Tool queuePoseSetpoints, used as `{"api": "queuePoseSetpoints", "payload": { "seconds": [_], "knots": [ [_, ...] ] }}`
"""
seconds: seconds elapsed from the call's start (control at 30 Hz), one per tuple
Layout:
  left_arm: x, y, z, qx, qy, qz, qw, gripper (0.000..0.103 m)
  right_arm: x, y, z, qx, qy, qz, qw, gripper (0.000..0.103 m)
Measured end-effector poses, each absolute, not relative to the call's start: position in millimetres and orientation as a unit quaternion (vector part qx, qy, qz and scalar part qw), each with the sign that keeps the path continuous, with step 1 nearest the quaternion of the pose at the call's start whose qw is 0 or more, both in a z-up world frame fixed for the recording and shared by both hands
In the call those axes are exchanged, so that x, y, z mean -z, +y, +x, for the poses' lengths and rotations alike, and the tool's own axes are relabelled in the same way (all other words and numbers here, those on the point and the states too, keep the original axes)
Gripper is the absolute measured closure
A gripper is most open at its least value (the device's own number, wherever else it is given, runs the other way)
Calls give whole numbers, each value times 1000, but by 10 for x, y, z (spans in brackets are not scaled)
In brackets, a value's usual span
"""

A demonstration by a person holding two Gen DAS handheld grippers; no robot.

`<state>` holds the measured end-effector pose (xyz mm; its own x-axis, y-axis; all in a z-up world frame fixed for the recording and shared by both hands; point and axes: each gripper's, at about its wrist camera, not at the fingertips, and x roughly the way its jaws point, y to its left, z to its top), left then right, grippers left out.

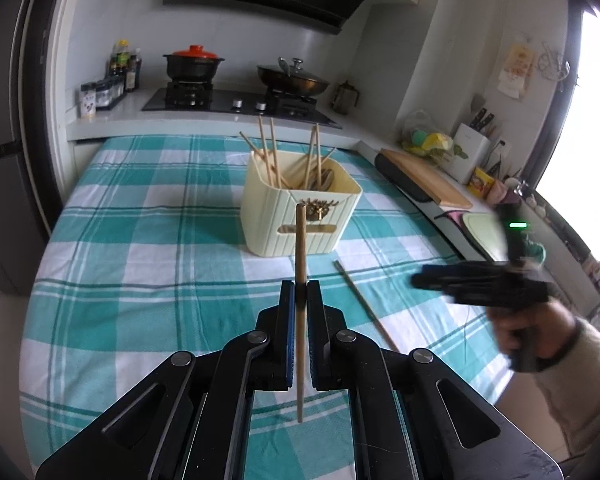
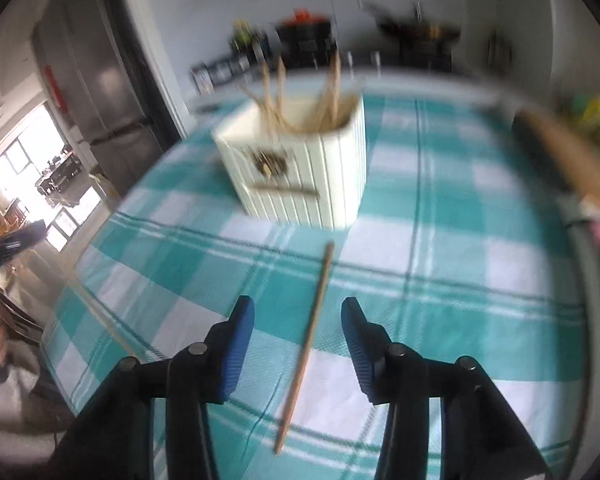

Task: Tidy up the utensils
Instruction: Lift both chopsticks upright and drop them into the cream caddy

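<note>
Cream ribbed holder [image 1: 300, 216] upright on checked cloth [image 1: 140, 248] over surface, several chopsticks [image 1: 274, 156] leaning inside, tips above rim. Left hand-held gripper [image 1: 300, 292] clamped tight on single chopstick [image 1: 301, 240], stick upright between pads, near holder's front. Right hand-held gripper [image 2: 298, 320] jaws apart, holding nothing; loose chopstick [image 2: 306, 344] flat on cloth between them, untouched, just before holder.

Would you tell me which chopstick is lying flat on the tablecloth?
The loose chopstick between the open right gripper fingers; the left gripper clamps another, and the rest stand in the cream holder.
</note>
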<state>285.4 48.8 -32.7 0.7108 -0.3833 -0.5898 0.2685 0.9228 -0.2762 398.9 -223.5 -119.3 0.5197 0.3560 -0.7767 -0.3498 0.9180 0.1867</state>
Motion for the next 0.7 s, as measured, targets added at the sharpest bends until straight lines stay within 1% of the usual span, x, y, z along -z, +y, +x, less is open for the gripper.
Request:
{"api": "queuePoseSetpoints", "payload": {
  "seconds": [0.13,0.27,0.3,0.37,0.43,0.5,0.7],
  "knots": [
    [299,436,2838,181,336,-79,921,99,1642,-2005,4486,-185,487,-23,853,58],
    [263,408,2809,180,333,-75,923,99,1918,-1734,4812,-165,501,-55,848,58],
    [260,410,2799,180,333,-75,923,99,1993,-1693,4885,-155,508,-64,845,65],
    [260,410,2789,179,333,-75,923,99,2018,-1658,4930,-136,493,-79,856,97],
    [265,421,2764,179,332,-75,923,99,1987,-1674,4910,-137,498,-73,853,98],
    [277,436,2740,178,332,-75,923,99,1846,-1741,4784,-141,480,-62,864,98],
    [272,463,2713,184,325,-87,924,99,981,-2123,3990,-187,389,9,902,98]
  ]
}}
